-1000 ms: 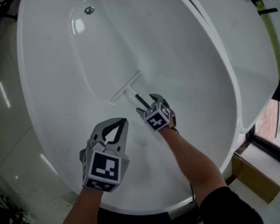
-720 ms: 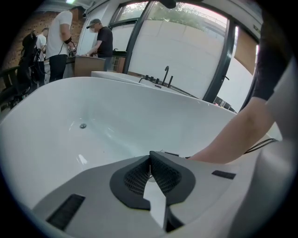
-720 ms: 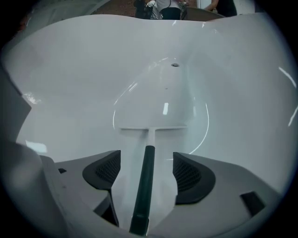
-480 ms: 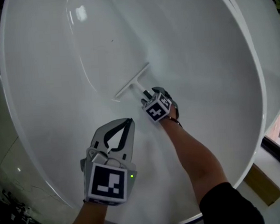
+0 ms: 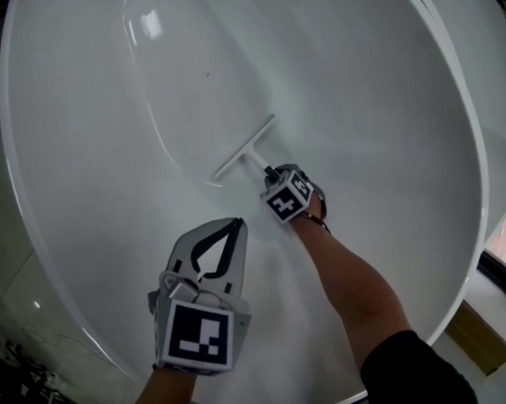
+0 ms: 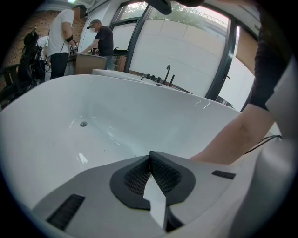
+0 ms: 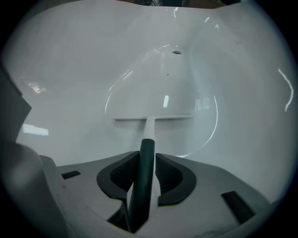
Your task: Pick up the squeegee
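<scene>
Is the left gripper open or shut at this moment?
Shut. The left gripper has its pads touching at the tips in its own view, with nothing between them.

Deep in the white bathtub [image 5: 78,166], the right gripper [image 5: 271,173] is reaching down onto the squeegee [image 5: 244,147], its jaws just closing about the dark handle, while the left gripper [image 5: 235,226] is hovering nearby, jaws together.

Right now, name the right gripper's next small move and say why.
Probably lift gently: the right gripper has just been closing its jaws, which now pinch the dark handle of the squeegee, whose blade lies flat on the bathtub floor.
</scene>
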{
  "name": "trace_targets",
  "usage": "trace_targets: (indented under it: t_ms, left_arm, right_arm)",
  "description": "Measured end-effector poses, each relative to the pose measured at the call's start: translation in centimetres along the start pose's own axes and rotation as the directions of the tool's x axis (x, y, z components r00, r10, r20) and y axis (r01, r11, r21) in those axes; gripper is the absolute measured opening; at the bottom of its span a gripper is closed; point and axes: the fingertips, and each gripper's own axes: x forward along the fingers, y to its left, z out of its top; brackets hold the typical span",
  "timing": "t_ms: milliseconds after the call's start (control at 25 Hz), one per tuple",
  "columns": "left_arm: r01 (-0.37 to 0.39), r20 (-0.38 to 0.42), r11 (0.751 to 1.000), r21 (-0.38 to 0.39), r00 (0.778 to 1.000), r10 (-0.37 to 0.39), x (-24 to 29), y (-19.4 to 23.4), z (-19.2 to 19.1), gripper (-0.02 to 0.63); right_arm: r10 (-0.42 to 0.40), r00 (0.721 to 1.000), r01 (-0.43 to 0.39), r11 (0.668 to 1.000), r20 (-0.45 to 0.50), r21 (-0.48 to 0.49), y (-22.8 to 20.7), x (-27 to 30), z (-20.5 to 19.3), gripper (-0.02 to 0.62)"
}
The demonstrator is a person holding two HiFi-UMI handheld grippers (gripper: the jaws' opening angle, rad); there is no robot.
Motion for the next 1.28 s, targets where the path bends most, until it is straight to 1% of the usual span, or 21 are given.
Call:
trace_targets:
  t_ms: [40,240,400,480,640,760,920,1040,1120,1200,1280]
  left_arm:
    - [-0.001,0.000,1.000,0.000,1.000,0.001,0.1,0.0,-0.1,-0.009]
    - [-0.005,0.003,1.000,0.005,1.000,0.005,-0.4,0.1,0.3,-0.009]
    - [-0.018,0.014,1.000,0.016,1.000,0.018,-0.6,0.1,0.8,-0.009]
    - [-0.026,0.027,0.999,0.026,0.999,0.025,-1.2,0.0,1.3,-0.009]
    - [-0.035,0.064,0.999,0.039,0.997,0.033,-4.2,-1.1,3.2,-0.009]
    - [-0.043,0.097,0.997,0.066,0.995,0.037,-7.3,-2.2,5.2,-0.009]
    - [-0.056,0.134,0.994,0.097,0.990,0.042,-13.6,-4.4,7.0,-0.009]
    - [-0.065,0.167,0.990,0.129,0.985,0.043,-19.0,-6.1,7.8,-0.009]
    - [-0.070,0.187,0.986,0.148,0.981,0.042,-22.7,-7.3,8.1,-0.009]
    - [-0.075,0.211,0.987,0.140,0.976,0.045,-26.9,-8.5,8.5,-0.009]
    - [-0.077,0.242,0.986,0.147,0.970,0.039,-31.4,-9.4,8.4,-0.009]
  right_arm:
    - [-0.001,1.000,0.001,1.000,0.004,0.003,0.0,0.1,0.0,0.083]
    - [-0.019,1.000,0.018,0.999,0.012,0.042,-0.1,-0.5,-0.1,0.078]
    - [-0.034,0.998,0.030,0.996,0.058,0.080,-0.8,-1.5,0.3,0.080]
    - [-0.045,0.995,0.037,0.995,0.088,0.088,-1.0,-2.6,1.0,0.080]
    - [-0.077,0.989,0.065,0.993,0.122,0.102,-1.0,-6.7,1.6,0.080]
    - [-0.098,0.980,0.078,0.990,0.175,0.119,-0.9,-11.8,3.1,0.080]
    - [-0.137,0.962,0.106,0.985,0.238,0.139,0.7,-20.4,4.3,0.080]
    - [-0.178,0.937,0.136,0.978,0.299,0.156,2.3,-27.7,5.2,0.080]
    - [-0.217,0.922,0.165,0.969,0.322,0.183,3.4,-32.5,5.2,0.080]
    - [-0.250,0.906,0.187,0.960,0.343,0.207,5.3,-37.4,4.9,0.080]
    - [-0.277,0.880,0.201,0.953,0.385,0.226,7.9,-42.6,5.2,0.080]
